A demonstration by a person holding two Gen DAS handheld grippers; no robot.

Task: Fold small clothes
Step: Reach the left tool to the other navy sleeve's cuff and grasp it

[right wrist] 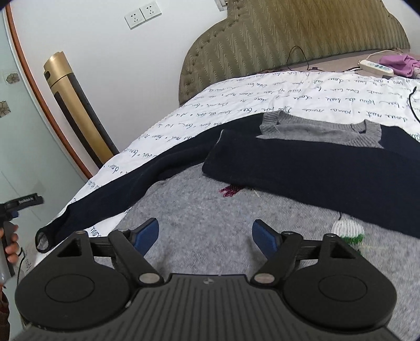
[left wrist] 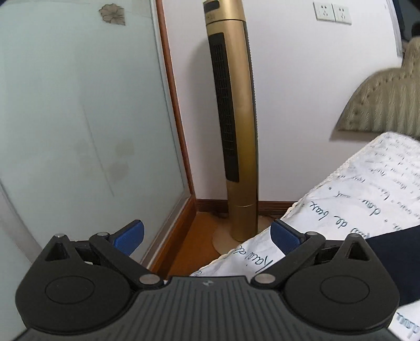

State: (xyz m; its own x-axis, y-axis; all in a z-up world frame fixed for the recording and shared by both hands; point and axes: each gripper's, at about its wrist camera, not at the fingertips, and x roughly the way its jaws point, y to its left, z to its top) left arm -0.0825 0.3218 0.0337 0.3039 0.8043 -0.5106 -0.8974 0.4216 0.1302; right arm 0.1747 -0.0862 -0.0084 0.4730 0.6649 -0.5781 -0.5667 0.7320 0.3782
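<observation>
Right gripper (right wrist: 205,237), jaws apart, hovers over grey-and-navy knitted sweater (right wrist: 302,168) spread flat on bed for folding; left gripper (left wrist: 207,237) apart, off left.

Left wrist: we look level past the bed (left wrist: 367,188) corner, facing the gold tower fan (left wrist: 233,126) and wall | Right wrist: we sit low and close over the sweater (right wrist: 288,168), facing the headboard (right wrist: 288,34) | Shared: fan, bed sheet, wall sockets (right wrist: 143,14)

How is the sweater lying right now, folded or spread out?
Partly folded: the sweater's right sleeve lies across the chest, the left sleeve stretches out flat.
</observation>
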